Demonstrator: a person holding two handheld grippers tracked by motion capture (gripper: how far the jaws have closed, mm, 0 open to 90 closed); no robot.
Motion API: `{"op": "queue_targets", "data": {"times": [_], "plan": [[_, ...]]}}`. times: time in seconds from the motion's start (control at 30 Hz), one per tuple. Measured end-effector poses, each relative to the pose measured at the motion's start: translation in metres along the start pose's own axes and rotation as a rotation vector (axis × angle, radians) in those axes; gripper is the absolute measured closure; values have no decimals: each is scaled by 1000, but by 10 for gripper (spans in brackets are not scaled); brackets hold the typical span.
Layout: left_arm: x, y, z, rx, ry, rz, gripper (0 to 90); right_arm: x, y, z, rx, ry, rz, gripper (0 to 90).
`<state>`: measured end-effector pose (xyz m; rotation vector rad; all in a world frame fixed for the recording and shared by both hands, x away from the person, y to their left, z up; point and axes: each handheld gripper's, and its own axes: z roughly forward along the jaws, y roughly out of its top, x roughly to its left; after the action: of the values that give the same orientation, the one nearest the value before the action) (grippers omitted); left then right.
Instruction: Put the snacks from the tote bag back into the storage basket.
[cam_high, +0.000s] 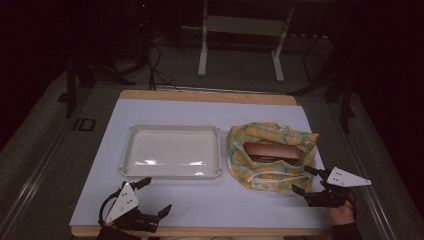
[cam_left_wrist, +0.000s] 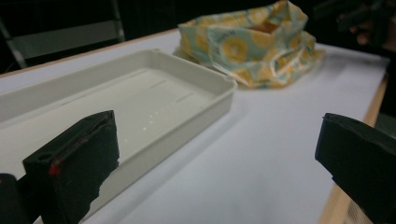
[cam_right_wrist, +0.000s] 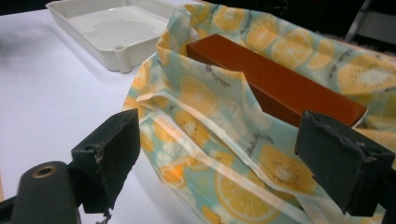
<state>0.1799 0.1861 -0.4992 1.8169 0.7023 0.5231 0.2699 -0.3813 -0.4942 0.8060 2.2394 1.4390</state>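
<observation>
The brown box (cam_high: 271, 151) carries a small line of print on its near side in the high view, too small to read, and the citrus-patterned bag (cam_high: 270, 172) has faint script along its folds in the right gripper view that is also unreadable.

At the near left corner of the white table (cam_high: 210, 200) the left gripper (cam_high: 155, 197) rests low, its grey plate tilted, its cable looping beside it. Its jaws stand wide apart with nothing between them, one reaching toward the near edge of the tray (cam_high: 171, 174), the other lying along the table's front edge. In the left gripper view the two black jaws frame the bare white surface, with the tray (cam_left_wrist: 205, 105) just beyond the left one and the bag (cam_left_wrist: 252, 51) farther off.

The tray is shallow, off-white, rectangular, sitting left of centre. It holds nothing solid; light glints off its floor.

Just right of it, close but apart, sits the crumpled bag, printed with yellow and orange fruit slices on pale green, its mouth gaping upward. The brown box lies lengthwise inside it, the top face exposed.

At the near right, a hand (cam_high: 342, 214) holds the right gripper (cam_high: 306, 180), aimed at the bag's near right corner. Its jaws are spread and grip nothing; in the right gripper view they straddle the bag's (cam_right_wrist: 224, 154) near folds, with the box (cam_right_wrist: 280, 88) beyond them
</observation>
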Motion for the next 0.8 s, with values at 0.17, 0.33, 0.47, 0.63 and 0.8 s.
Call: {"op": "queue_targets", "data": {"times": [0.17,0.33,0.47,0.63,0.8], "plan": [[-1,-5,0,25,-4,-23,0,-6,0,-1,48,82,69,130],[0,-4,2,20,-5,-32,0,-6,-1,3,91,116,72,126],[1,-4,3,13,-14,-34,0,-1,0,6,134,94,51,118],[2,-3,5,4,-24,-34,0,3,5,7,154,145,17,116],[3,-3,5,-8,-25,-36,0,6,11,7,148,169,-6,110]]}}
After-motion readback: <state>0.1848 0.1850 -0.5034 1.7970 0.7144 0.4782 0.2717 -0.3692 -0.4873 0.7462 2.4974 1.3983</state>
